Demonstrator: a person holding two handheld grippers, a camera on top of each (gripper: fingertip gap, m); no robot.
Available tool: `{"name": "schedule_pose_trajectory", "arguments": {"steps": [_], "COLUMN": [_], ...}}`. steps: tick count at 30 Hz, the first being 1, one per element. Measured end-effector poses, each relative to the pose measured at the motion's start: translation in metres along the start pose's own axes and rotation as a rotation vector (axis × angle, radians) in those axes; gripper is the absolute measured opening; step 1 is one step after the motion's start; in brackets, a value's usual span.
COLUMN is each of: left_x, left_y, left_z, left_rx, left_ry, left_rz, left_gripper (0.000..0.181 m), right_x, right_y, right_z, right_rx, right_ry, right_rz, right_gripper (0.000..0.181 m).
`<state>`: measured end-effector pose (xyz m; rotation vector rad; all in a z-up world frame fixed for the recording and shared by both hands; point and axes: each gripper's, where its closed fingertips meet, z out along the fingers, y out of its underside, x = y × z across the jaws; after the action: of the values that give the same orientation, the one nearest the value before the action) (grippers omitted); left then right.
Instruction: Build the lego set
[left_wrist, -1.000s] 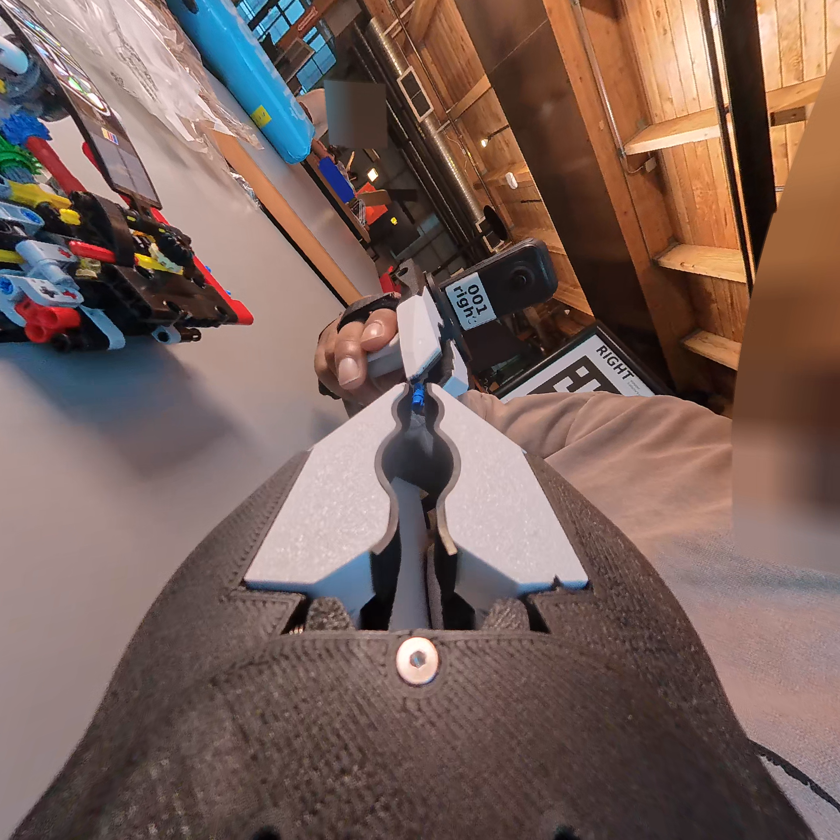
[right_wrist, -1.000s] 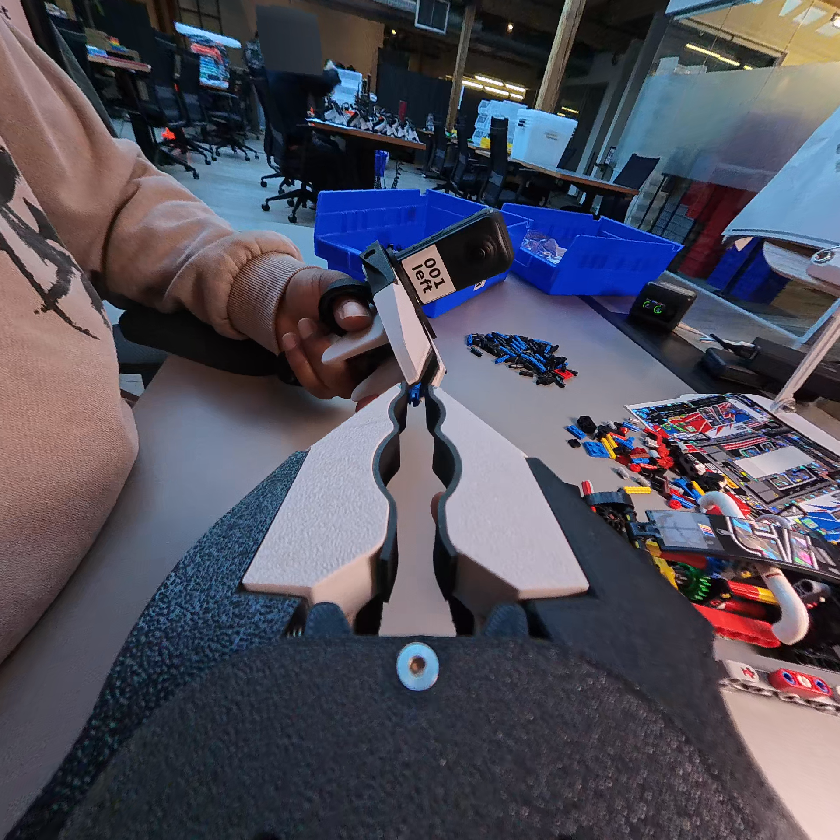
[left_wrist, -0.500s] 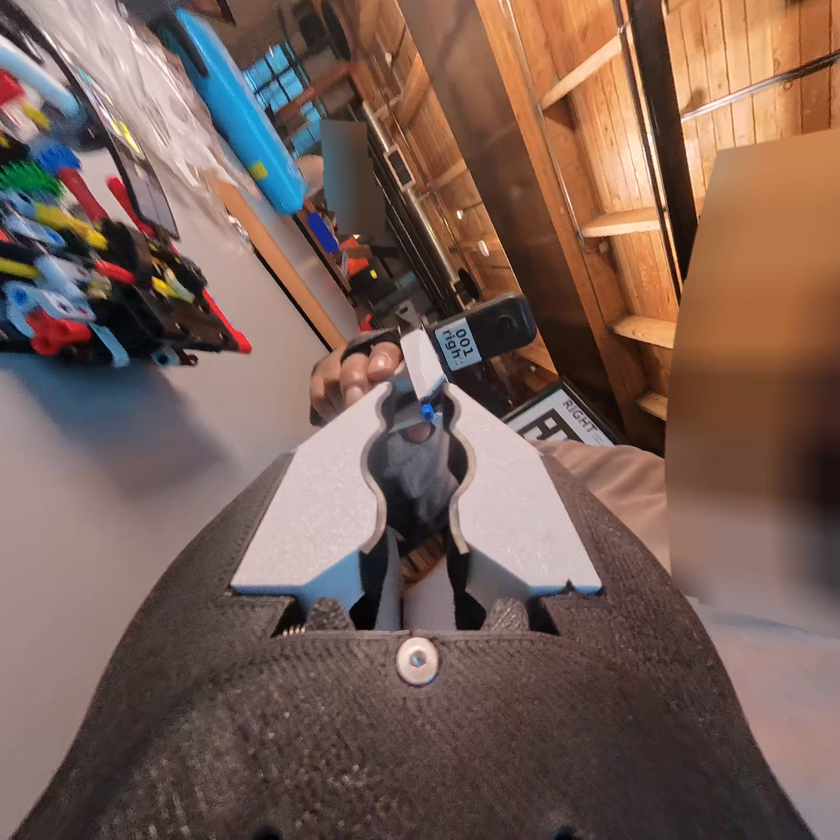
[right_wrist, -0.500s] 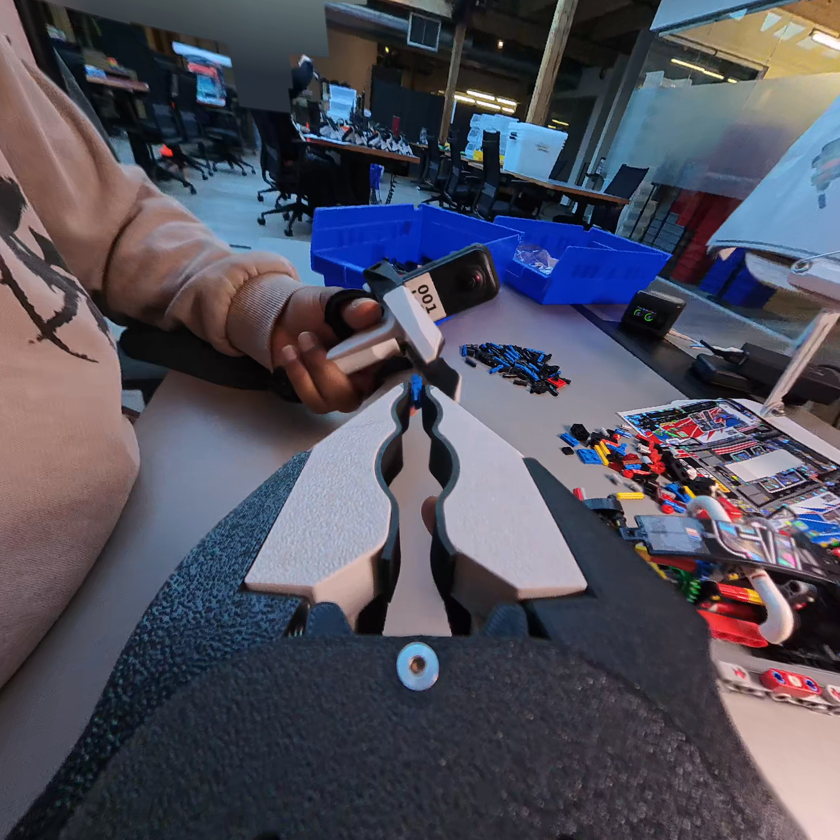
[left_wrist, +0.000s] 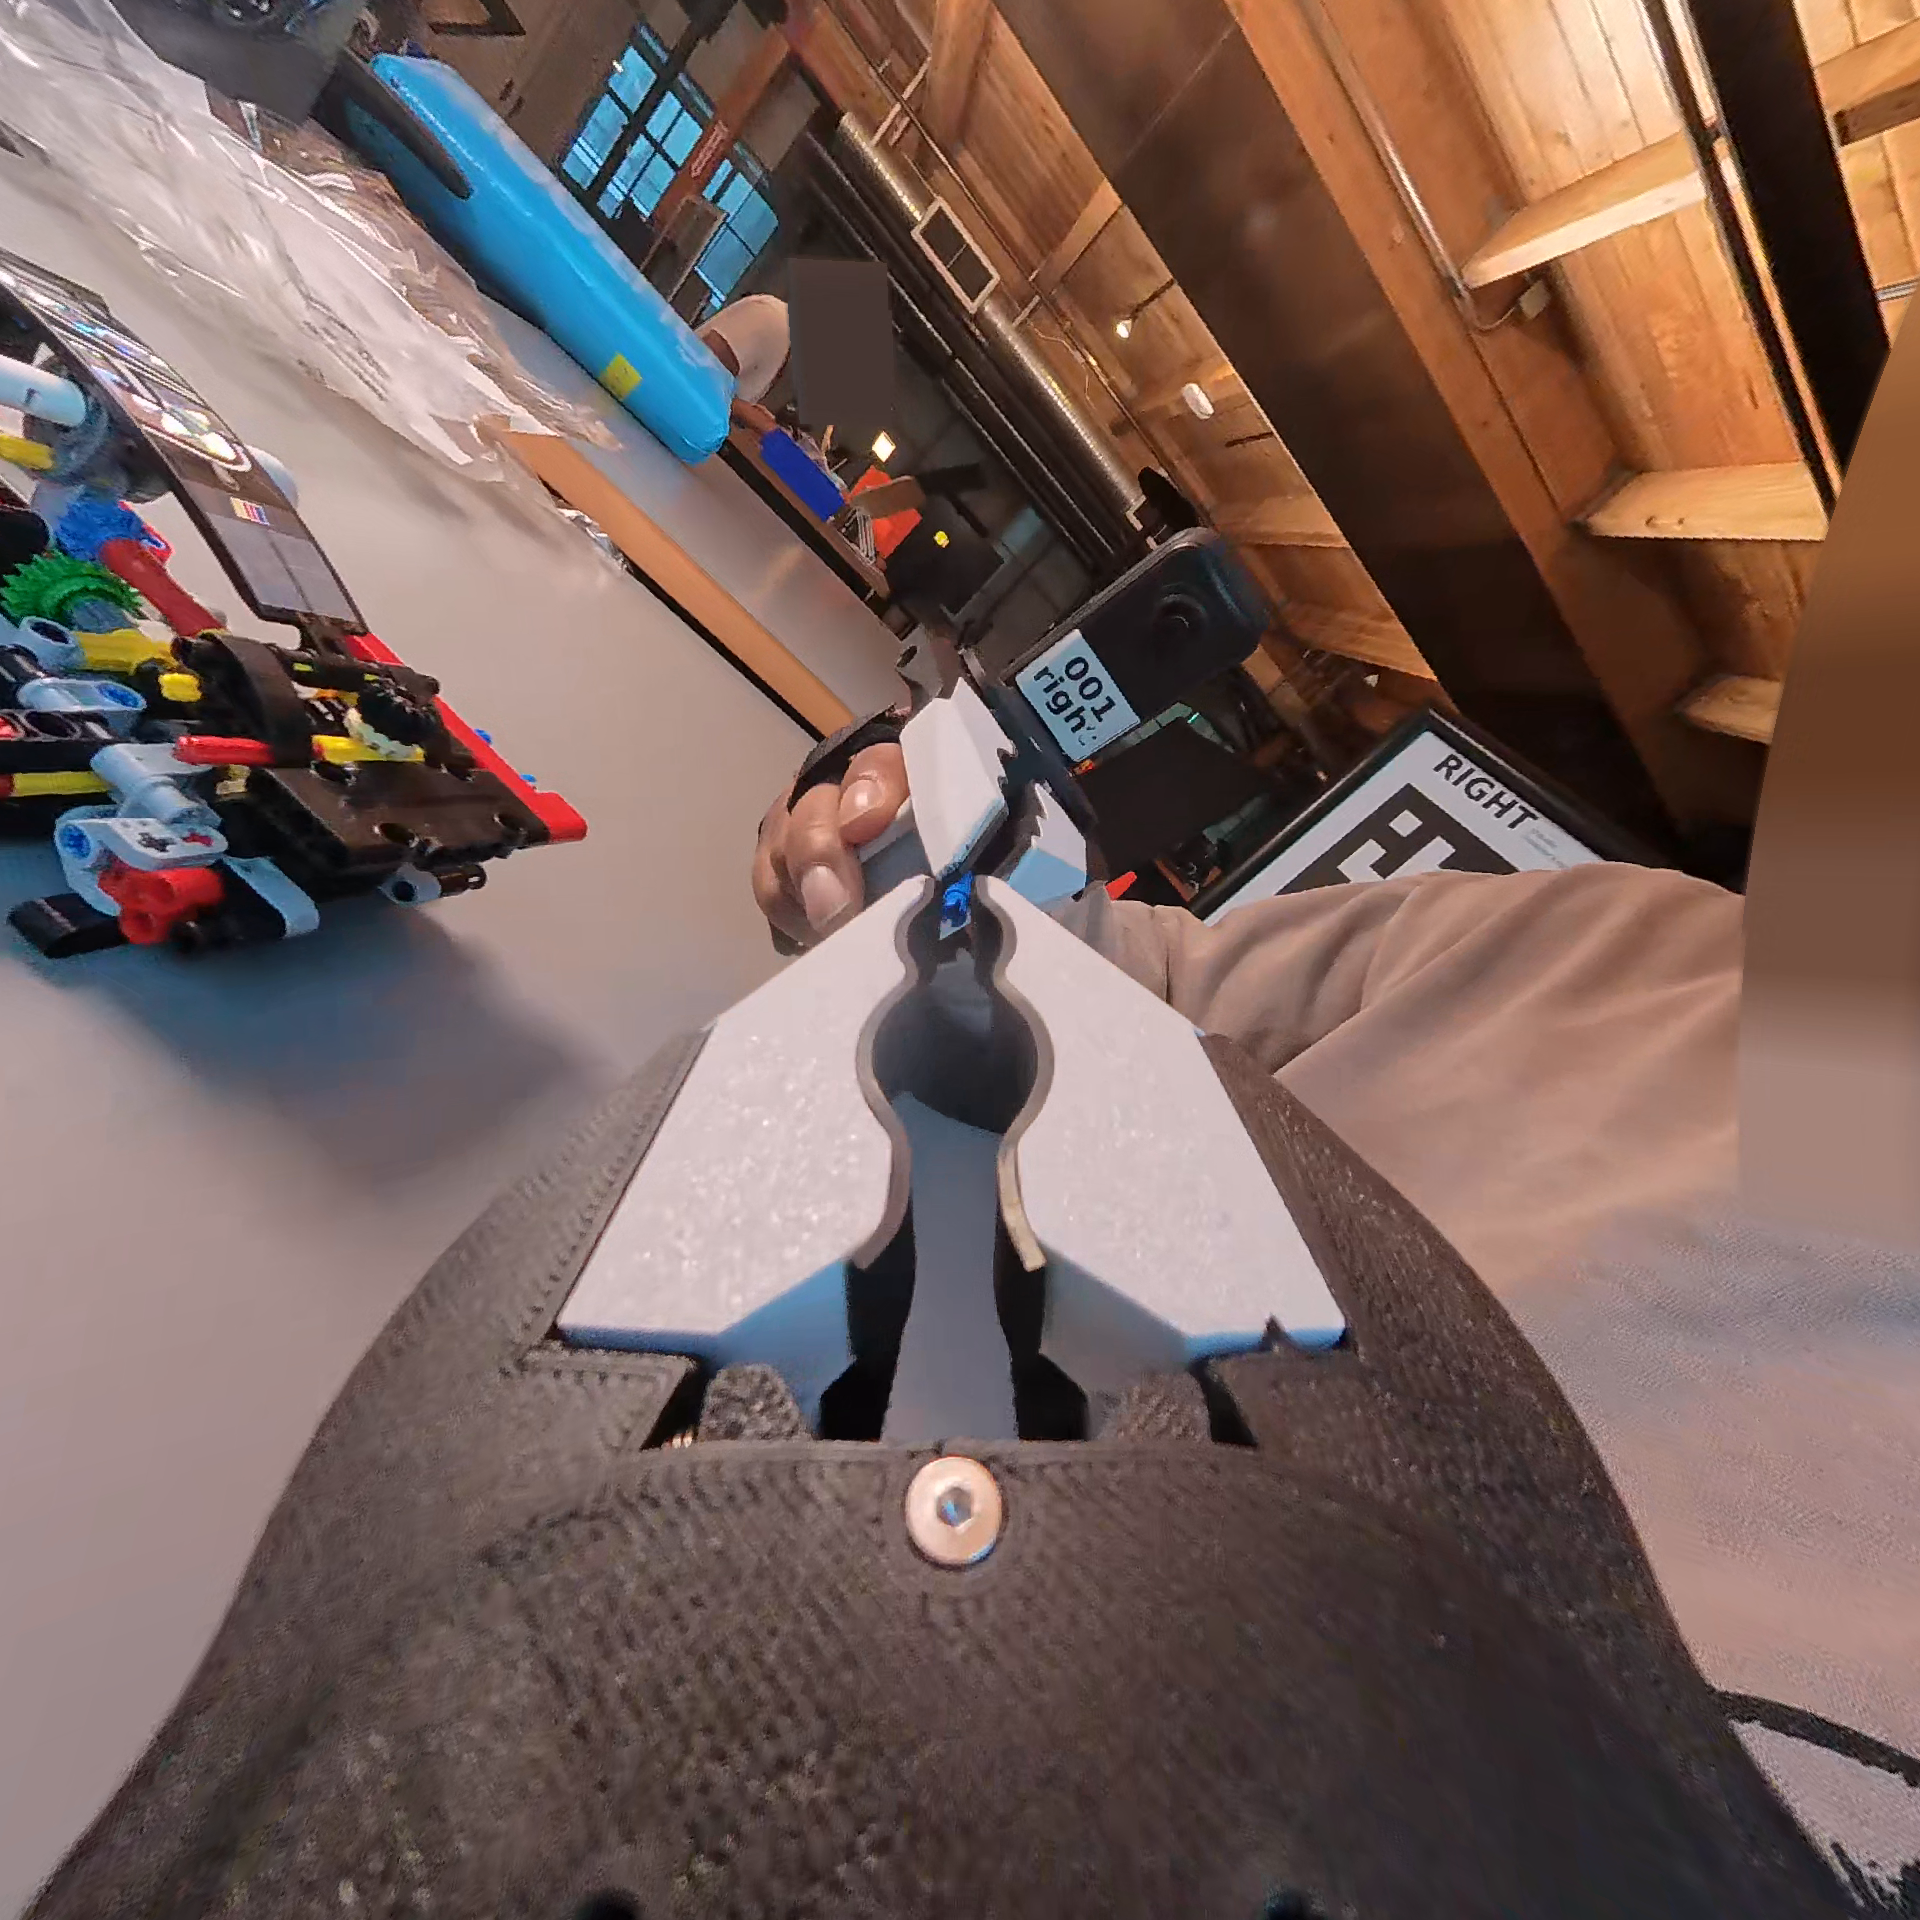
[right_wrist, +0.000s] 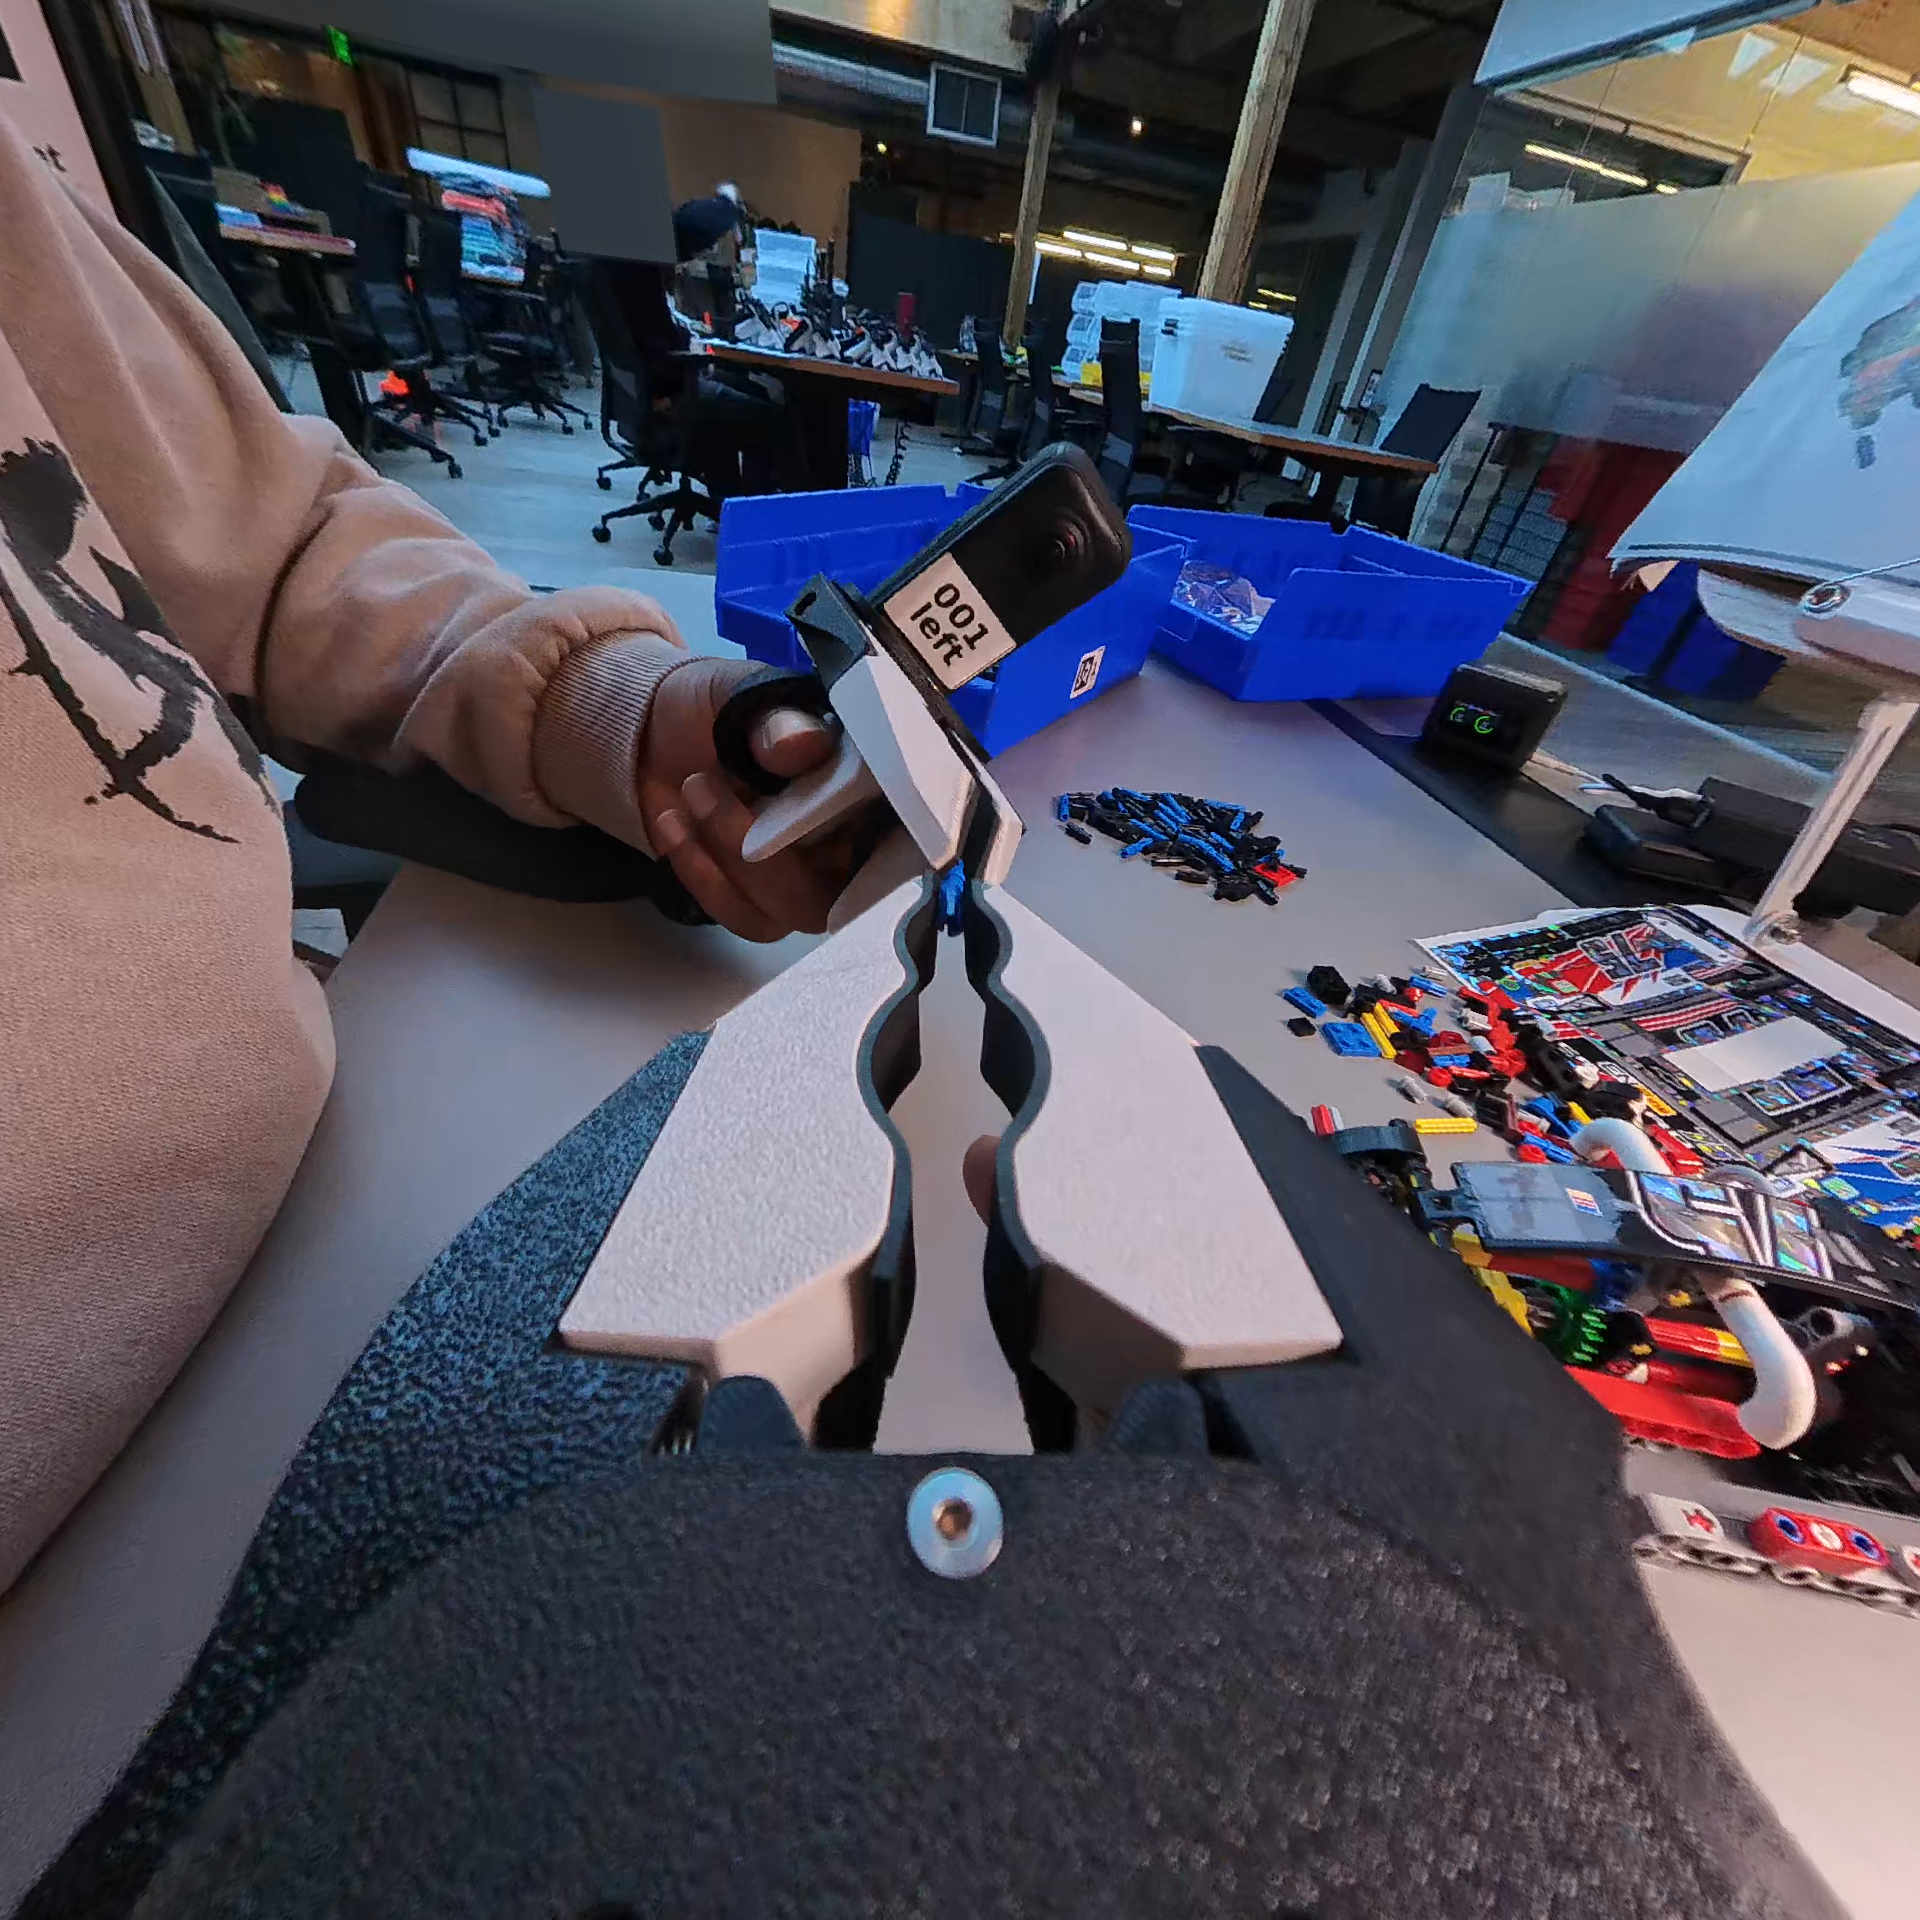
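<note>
A small blue pin (left_wrist: 954, 908) sits between the tips of both grippers, held above the grey table (left_wrist: 312, 1143). My left gripper (left_wrist: 954, 896) is shut on it from below in the left wrist view. My right gripper (left_wrist: 971, 862) meets it tip to tip from above. In the right wrist view my right gripper (right_wrist: 951, 891) is shut on the blue pin (right_wrist: 950, 904), and my left gripper (right_wrist: 971, 850) comes down onto it. The part-built lego model (left_wrist: 312, 769) stands on the table to the left. It also shows in the right wrist view (right_wrist: 1662, 1299).
A heap of black and blue pins (right_wrist: 1174, 831) and loose coloured pieces (right_wrist: 1455, 1039) lie on the table beside a printed sheet (right_wrist: 1714, 997). Blue bins (right_wrist: 1330, 613) and a black device (right_wrist: 1496, 712) stand behind. Clear plastic bags (left_wrist: 312, 270) lie past the model. Less than 4 cm separates the two grippers' tips.
Both grippers stay tip to tip on the blue pin. The left gripper tilted flatter half a second ago and has swung back to a steep slant.
</note>
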<state>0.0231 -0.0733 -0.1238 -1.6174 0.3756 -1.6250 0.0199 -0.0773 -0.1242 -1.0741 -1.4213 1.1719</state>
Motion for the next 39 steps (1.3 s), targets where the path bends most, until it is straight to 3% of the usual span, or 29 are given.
{"name": "schedule_pose_trajectory", "arguments": {"steps": [9,26,30,34,36,39], "left_x": [0.003,-0.001,-0.039,-0.097,-0.113,-0.124], "left_y": [-0.002,-0.001,-0.008,-0.008,-0.006,-0.011], "left_z": [0.002,0.003,-0.007,-0.012,-0.003,0.008], "left_rx": [0.017,0.008,-0.101,-0.400,-0.483,-0.557], "left_ry": [0.017,-0.002,-0.285,-0.615,-0.666,-0.729], "left_rz": [-0.054,-0.031,0.313,0.820,0.989,1.281], "left_gripper": [0.001,0.002,0.032,0.039,0.040,0.039], "right_x": [0.001,0.001,0.057,0.100,0.097,0.088], "right_y": [0.003,0.003,0.004,0.066,0.093,0.104], "right_z": [0.004,0.001,-0.035,-0.079,-0.082,-0.070], "right_rx": [-0.016,-0.043,-0.128,-0.420,-0.504,-0.540], "right_ry": [0.050,0.028,0.211,0.328,0.312,0.284], "right_rz": [-0.095,-0.069,-0.042,0.033,0.089,0.098], "right_gripper": [0.002,0.002,0.002,0.002,0.002,0.002]}}
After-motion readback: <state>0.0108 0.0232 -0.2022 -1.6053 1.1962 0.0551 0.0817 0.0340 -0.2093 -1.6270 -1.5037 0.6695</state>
